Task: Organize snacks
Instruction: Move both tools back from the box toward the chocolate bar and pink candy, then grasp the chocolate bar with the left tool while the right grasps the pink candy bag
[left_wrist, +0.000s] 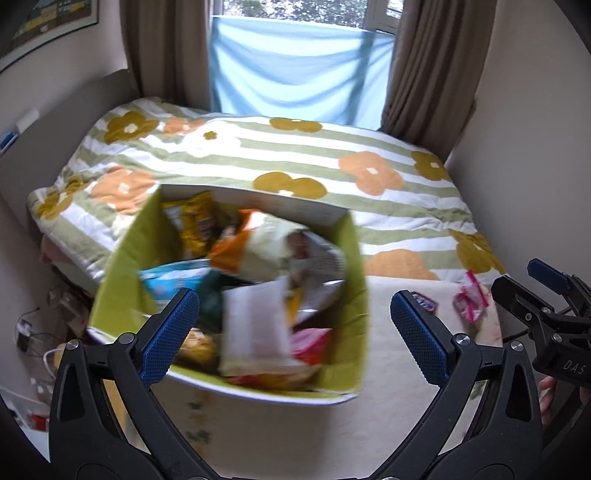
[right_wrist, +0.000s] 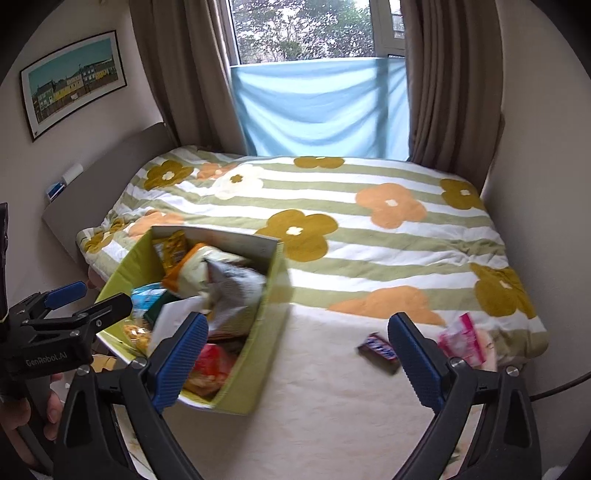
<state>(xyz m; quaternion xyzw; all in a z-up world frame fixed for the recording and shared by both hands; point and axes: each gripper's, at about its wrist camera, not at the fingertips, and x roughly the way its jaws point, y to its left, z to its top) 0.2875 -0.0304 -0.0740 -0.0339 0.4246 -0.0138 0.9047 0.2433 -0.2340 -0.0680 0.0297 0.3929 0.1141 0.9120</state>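
A green cardboard box (left_wrist: 125, 258) (right_wrist: 258, 350) crammed with snack bags stands on a cream surface at the foot of the bed. A yellow bag, an orange-and-white bag and a silver bag stick out of it. My left gripper (left_wrist: 295, 332) hovers open above the box's near half, with nothing pressed between its blue pads. My right gripper (right_wrist: 299, 350) is open too, over the cream surface just right of the box. A dark chocolate bar (right_wrist: 380, 352) (left_wrist: 424, 300) lies beside its right finger. A pink packet (right_wrist: 461, 339) (left_wrist: 471, 301) lies farther right.
A bed with a striped, flowered duvet (right_wrist: 332, 229) fills the room behind. A blue cloth (right_wrist: 321, 107) hangs at the window between brown curtains. Cables and clutter lie on the floor (left_wrist: 33, 332) left of the box. Each gripper (left_wrist: 524, 284) (right_wrist: 99, 297) shows at the edge of the other's view.
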